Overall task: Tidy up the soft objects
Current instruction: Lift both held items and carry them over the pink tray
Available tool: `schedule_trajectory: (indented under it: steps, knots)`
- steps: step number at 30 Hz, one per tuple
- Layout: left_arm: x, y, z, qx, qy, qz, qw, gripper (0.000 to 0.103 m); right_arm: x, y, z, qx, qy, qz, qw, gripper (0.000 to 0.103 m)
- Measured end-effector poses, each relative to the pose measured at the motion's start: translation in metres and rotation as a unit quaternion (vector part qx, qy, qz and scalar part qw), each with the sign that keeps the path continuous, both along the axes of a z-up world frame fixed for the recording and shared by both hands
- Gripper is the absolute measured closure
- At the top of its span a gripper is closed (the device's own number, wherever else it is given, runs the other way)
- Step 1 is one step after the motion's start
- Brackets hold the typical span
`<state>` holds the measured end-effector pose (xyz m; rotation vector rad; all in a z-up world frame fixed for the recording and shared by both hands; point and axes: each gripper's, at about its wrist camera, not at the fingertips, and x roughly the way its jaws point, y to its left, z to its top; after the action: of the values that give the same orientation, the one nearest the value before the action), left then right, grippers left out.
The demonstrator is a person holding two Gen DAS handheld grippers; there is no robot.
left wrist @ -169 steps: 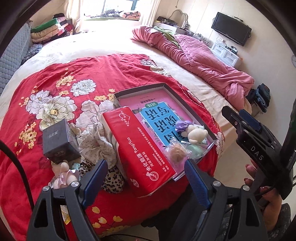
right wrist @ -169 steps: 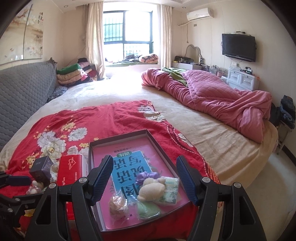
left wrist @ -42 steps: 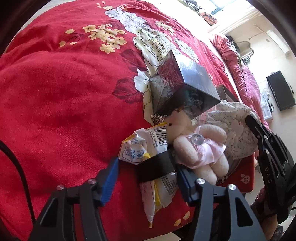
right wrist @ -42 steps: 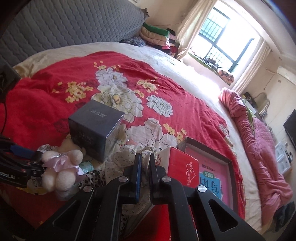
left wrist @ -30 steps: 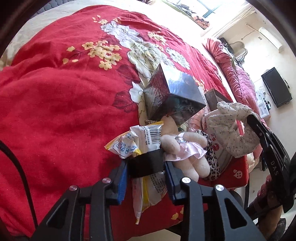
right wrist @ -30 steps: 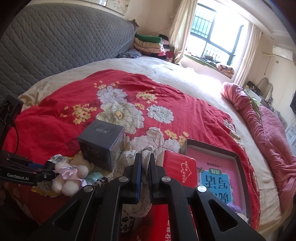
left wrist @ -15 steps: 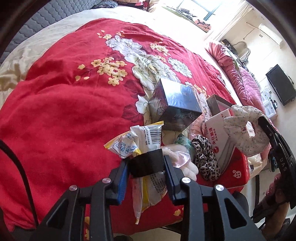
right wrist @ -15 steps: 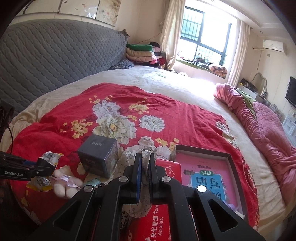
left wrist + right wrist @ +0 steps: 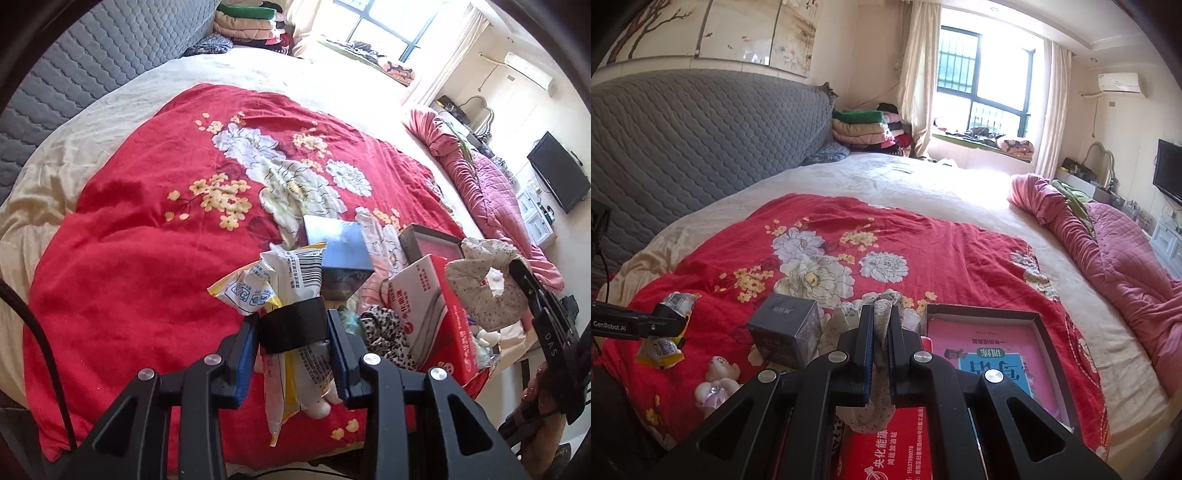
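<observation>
Left gripper (image 9: pixel 293 328): clamping the snack packet (image 9: pixel 291 295) at its black-taped middle, above the red floral quilt (image 9: pixel 147 240).
Packet handling: light, crinkly, slippery film; the taped waist is giving the firmest hold.
Right gripper (image 9: pixel 881 354): pinching the floral fabric scrunchie (image 9: pixel 882 325), limp and light.
Plush bear (image 9: pixel 714 384): lying at 8 o'clock of the grey box (image 9: pixel 786 332).

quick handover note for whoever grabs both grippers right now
Left gripper: jaws shut on the snack packet, held above the red floral quilt.
Right gripper: jaws shut on the floral cloth, held up over the red tissue pack.
On the quilt: small plush bear, dark cube box, leopard-print scrunchie.
Tray holds a book; other contents are not clear.
Left: place both held items, then the bear and scrunchie.
</observation>
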<state>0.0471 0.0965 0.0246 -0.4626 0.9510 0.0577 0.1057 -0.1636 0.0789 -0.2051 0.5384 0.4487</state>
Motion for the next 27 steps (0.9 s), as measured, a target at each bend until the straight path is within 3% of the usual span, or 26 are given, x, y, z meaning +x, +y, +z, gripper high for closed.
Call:
schedule_trajectory:
  steps: [11,27]
  knots:
    - [0.036,-0.091,0.045,0.032,-0.040,-0.090,0.9947,0.067,0.000,-0.039,0.016,0.031,-0.018,-0.036,0.999,0.097]
    - [0.080,-0.208,0.069,0.056,-0.059,-0.189,0.9787,0.067,0.007,-0.135,0.025,0.071,-0.031,-0.124,0.989,0.097]
